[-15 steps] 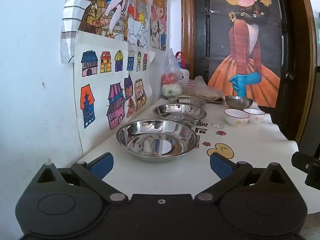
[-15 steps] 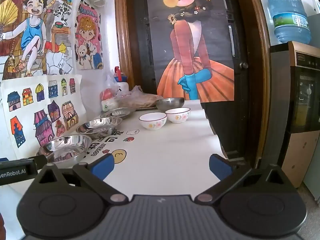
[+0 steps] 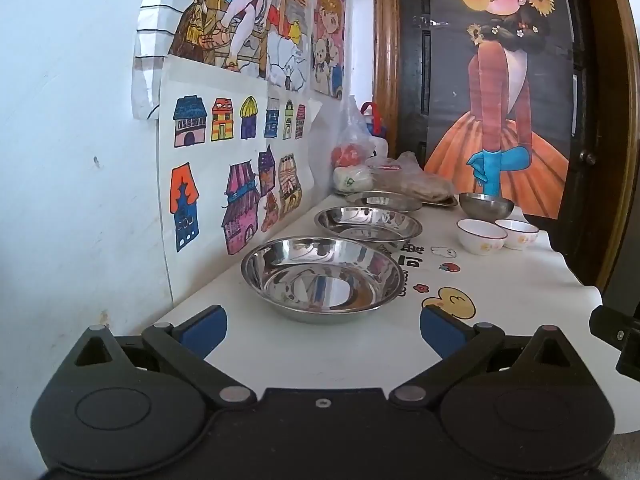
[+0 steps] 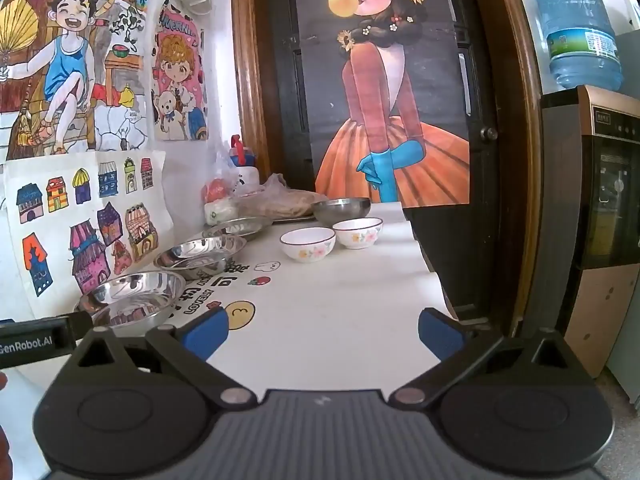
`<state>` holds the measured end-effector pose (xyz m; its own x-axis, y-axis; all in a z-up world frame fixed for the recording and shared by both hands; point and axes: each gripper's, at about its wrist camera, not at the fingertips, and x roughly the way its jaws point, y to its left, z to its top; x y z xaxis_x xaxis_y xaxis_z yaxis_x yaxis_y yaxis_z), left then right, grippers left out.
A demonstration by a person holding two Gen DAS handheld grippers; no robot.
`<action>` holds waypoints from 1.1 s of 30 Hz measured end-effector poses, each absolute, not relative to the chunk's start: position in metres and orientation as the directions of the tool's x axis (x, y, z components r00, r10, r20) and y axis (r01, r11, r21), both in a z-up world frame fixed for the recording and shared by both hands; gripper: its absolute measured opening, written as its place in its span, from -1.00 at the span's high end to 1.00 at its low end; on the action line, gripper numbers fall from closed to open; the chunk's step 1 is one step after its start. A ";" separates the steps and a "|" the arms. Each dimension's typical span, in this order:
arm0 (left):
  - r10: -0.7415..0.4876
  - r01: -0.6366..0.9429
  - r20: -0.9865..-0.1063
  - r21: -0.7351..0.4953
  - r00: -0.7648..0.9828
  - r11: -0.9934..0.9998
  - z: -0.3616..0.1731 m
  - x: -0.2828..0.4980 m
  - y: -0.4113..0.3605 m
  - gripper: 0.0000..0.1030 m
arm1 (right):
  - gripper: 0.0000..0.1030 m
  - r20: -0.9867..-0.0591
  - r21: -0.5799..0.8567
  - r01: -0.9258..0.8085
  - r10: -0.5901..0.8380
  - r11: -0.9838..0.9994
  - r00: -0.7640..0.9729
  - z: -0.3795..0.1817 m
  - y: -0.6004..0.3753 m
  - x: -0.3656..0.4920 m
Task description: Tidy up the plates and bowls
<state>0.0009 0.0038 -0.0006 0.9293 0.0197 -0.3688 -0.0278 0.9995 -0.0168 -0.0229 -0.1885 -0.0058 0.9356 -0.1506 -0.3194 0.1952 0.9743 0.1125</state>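
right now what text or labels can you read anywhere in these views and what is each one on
"GenRobot.AI", first letter cut off by the frame edge: on the left gripper body, seen from the right wrist view.
"MORN...": top of the cartoon girl poster, rest hidden.
Black lettering on the tablecloth: upside down, not readable.
Water bottle label and the appliance panel: too small to read.

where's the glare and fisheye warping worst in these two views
Left wrist view: the nearest steel plate mirrors bright patches, and the door frame bows at the right edge. Right wrist view: the water jug and the cabinet lean and curve; the floral bowls stay sharp, evenly lit.
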 end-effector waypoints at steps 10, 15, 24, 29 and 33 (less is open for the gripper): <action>0.013 -0.020 -0.368 -0.017 0.930 1.000 -0.001 0.000 0.003 -0.99 | -1.00 -0.312 0.114 0.195 -0.151 0.974 0.938 -0.005 -0.190 -0.026; 0.015 -0.023 -0.364 -0.019 0.931 1.000 0.000 -0.001 0.001 -0.99 | -1.00 -0.311 0.115 0.194 -0.150 0.974 0.938 -0.005 -0.191 -0.026; 0.012 -0.020 -0.360 -0.020 0.933 1.000 0.001 -0.002 0.002 -0.99 | -1.00 -0.309 0.114 0.194 -0.151 0.974 0.939 -0.005 -0.190 -0.026; 0.008 -0.015 -0.357 -0.019 0.934 1.000 0.002 -0.003 0.001 -0.99 | -1.00 -0.310 0.115 0.194 -0.151 0.974 0.939 -0.005 -0.191 -0.026; 0.008 -0.016 -0.357 -0.018 0.934 1.000 0.002 -0.003 0.001 -0.99 | -1.00 -0.310 0.115 0.194 -0.151 0.974 0.939 -0.005 -0.191 -0.026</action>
<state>-0.0035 0.0009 0.0025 0.9340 0.0081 -0.3573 -0.0156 0.9997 -0.0180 -0.0264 -0.1905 -0.0045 0.9389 -0.1507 -0.3096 0.1941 0.9743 0.1146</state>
